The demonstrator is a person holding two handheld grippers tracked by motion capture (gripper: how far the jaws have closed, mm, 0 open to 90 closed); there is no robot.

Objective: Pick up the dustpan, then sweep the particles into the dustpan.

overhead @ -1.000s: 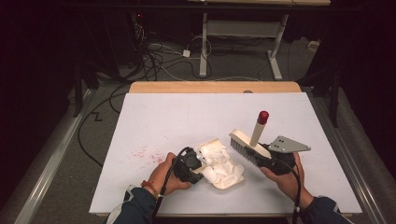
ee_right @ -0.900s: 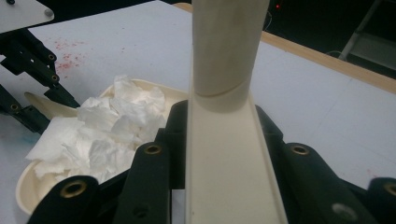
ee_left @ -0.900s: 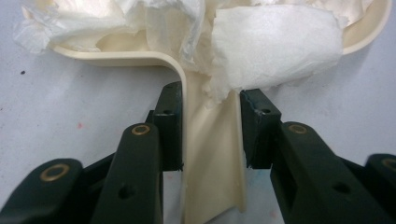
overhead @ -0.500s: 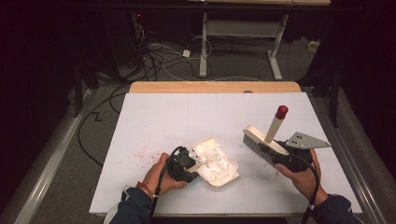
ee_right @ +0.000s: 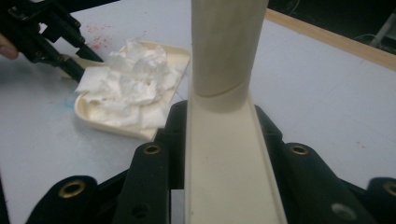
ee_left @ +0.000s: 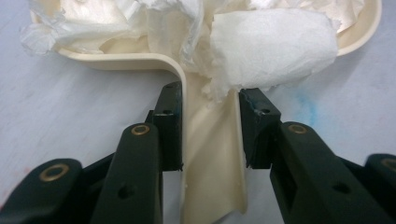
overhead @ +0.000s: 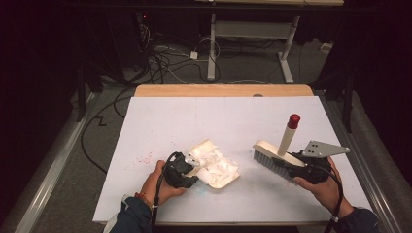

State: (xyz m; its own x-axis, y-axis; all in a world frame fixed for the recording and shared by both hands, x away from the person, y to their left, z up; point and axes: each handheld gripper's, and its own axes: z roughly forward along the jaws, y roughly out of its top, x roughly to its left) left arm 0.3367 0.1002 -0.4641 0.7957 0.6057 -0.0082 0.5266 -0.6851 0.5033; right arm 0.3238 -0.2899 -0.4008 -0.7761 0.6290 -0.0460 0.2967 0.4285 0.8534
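Dark floor with tangled cables and a metal table frame lies beyond the white tabletop (overhead: 160, 121), whose far edge shows a strip of wood.

On the tabletop, the left gripper (overhead: 187, 175) has its fingers (ee_left: 170, 121) closed on the narrow cream handle of a dustpan (overhead: 228, 177); in the left gripper view the handle runs straight up between the two black fingers, one pressed to each side of it. Just past the fingertips the dustpan's tray widens out, and it is piled with crumpled white paper tissue (ee_left: 271, 51). A faint blue smear marks the tabletop beside the right-hand finger in that view.

The right gripper (overhead: 296, 167) has its fingers clamped on the cream back of a hand brush (overhead: 272, 154). In the right gripper view the brush's back fills the gap between the fingers, and its round handle rises up from just ahead of them; the high view shows the handle ending in a red tip (overhead: 294, 119), with grey bristles hanging below the back. The brush is held clear of the dustpan, off to the side of it, with bare tabletop between the two.
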